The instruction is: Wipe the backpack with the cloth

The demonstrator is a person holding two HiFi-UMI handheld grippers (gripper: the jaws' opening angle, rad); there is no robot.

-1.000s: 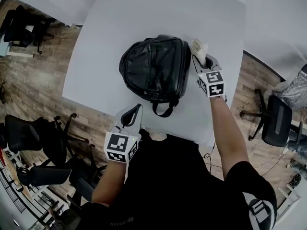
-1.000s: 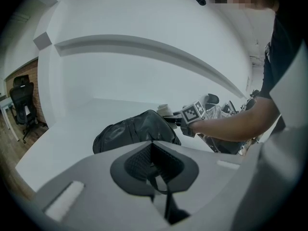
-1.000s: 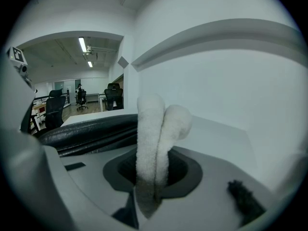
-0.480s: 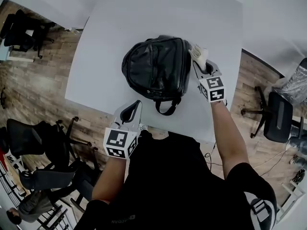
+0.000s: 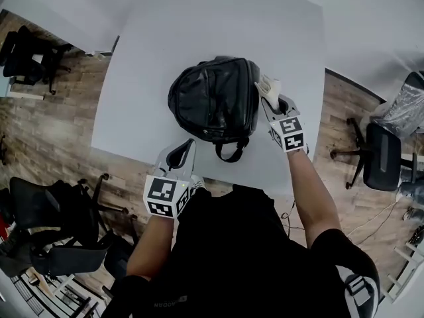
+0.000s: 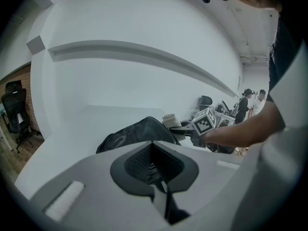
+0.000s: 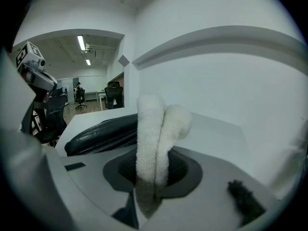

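Note:
A black leather backpack lies flat on the white table, its carry handle pointing toward me. My right gripper is shut on a folded white cloth, which sits against the backpack's right side. In the right gripper view the cloth stands up between the jaws, with the backpack just to its left. My left gripper hovers at the table's near edge, shut and empty, short of the backpack. The right gripper and cloth show beyond the bag in the left gripper view.
Black office chairs stand on the wood floor at left, and another chair stands at right. The table's near edge runs just under my left gripper. A second white table sits at upper left.
My right gripper with the cloth has slid toward me along the backpack's right side. The left gripper has stayed near the table's front edge.

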